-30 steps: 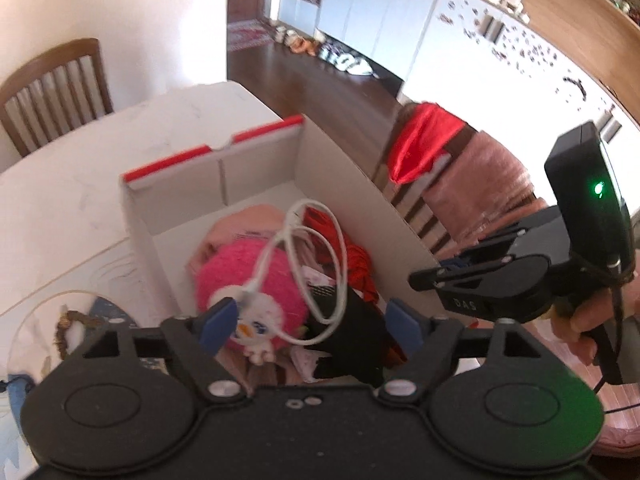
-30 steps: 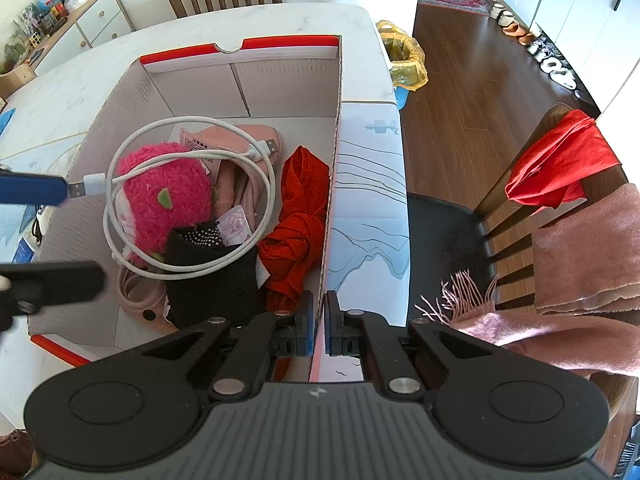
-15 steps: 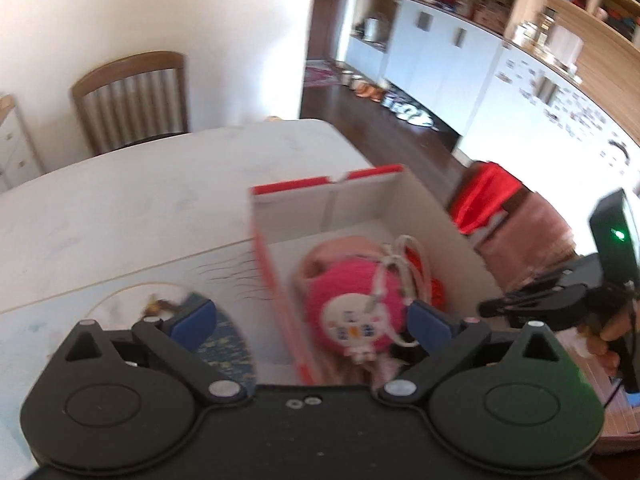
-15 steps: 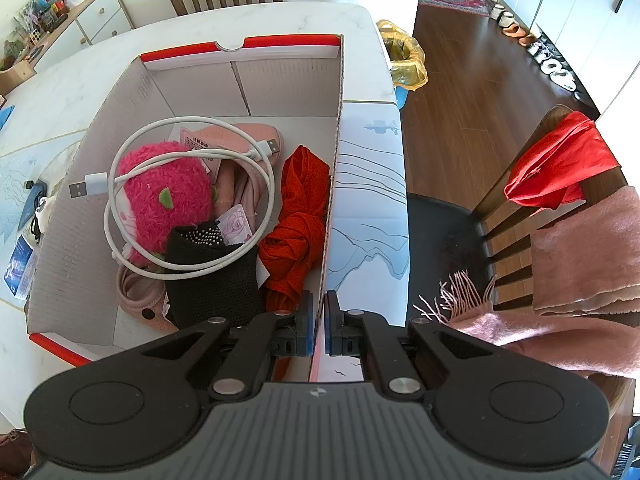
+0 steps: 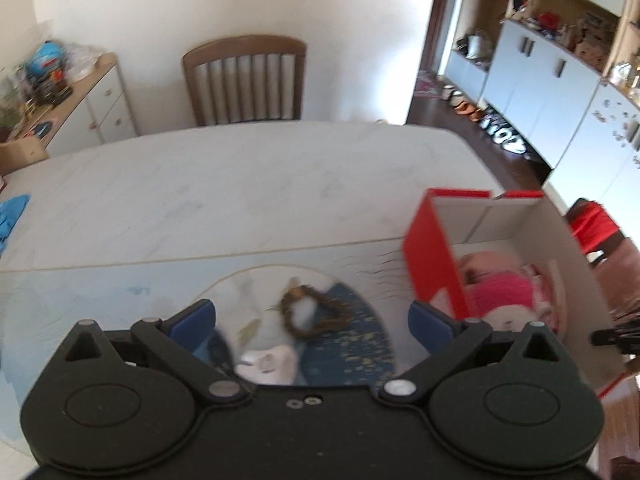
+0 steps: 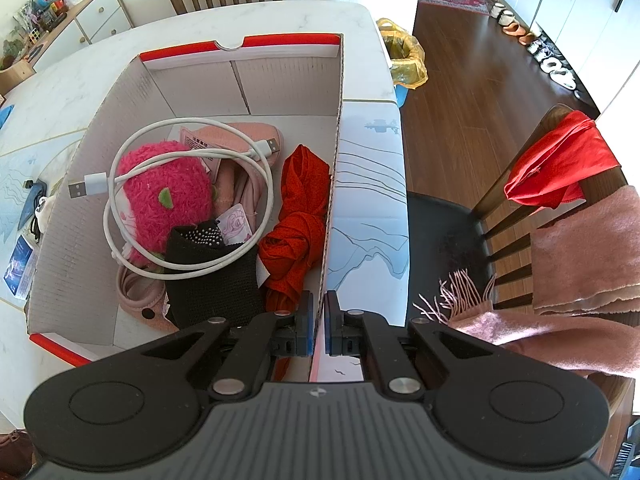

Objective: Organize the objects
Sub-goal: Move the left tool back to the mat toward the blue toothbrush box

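2 grippers in view. left gripper [image 5: 312, 316] has jaws spread wide with nothing gripped, blue pads far apart, hovering over the table mat beside the box. under it on the mat: a small brown braided loop [image 5: 314, 312] and a white rounded item [image 5: 266, 364], both blurred, cannot tell what they are.

right gripper [image 6: 319, 326] has jaws pressed together on the right-hand wall of the white cardboard box with red rim [image 6: 280, 42], pinching the thin wall edge between the blue pads. the box sits open on the white marble-look table [image 6: 72, 92], near the table's right edge.

inside the box: a white usb cable [image 6: 188, 196] coiled in 1 loose loop, lying on top of a fuzzy pink plush toy [image 6: 168, 196]; a black knit item with small studs [image 6: 212, 276] at the near side, partly under the cable; a red patterned cloth [image 6: 300, 216] bunched against the right wall; pale pink fabric [image 6: 240, 140] toward the back with a printed tag on it; a pink strap or belt [image 6: 136, 292] at the near left corner.

left of the box on the mat, a blue packet [image 6: 18, 264] and a dark cable piece, partly hidden by the wall.

right of the table: a dark wooden chair [image 6: 516, 200] with a red garment [image 6: 556, 164] and a pink fringed scarf [image 6: 560, 320] draped on it. a yellow plastic bag [image 6: 404, 60] shows past the table's far corner.
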Motion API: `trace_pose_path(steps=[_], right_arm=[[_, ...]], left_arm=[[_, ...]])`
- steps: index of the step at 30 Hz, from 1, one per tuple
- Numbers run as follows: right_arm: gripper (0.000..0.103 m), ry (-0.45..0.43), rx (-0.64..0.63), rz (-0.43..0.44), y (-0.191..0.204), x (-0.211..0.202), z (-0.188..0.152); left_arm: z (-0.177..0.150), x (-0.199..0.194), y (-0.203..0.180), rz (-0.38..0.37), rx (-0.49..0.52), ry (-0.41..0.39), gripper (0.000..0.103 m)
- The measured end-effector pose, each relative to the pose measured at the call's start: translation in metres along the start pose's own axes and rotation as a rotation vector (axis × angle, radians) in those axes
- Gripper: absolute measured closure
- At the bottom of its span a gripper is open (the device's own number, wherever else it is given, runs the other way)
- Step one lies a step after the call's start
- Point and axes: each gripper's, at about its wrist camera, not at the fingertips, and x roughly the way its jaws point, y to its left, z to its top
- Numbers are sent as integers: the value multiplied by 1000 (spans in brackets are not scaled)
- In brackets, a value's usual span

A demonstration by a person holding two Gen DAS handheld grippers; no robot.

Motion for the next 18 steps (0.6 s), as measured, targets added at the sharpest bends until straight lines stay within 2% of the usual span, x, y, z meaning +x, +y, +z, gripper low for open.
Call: trace_pose_path(steps=[5,11,18], right_arm=[[99,0,0,-1,0,0,0],[99,1,1,-2,-1,-1,-1],[99,1,-1,-6,-1,-1,-2]], left_arm=[[-15,25,17,28,-9,55,1],[-39,42,22,25,37,116,1],[-73,60,29,25,18,181,3]])
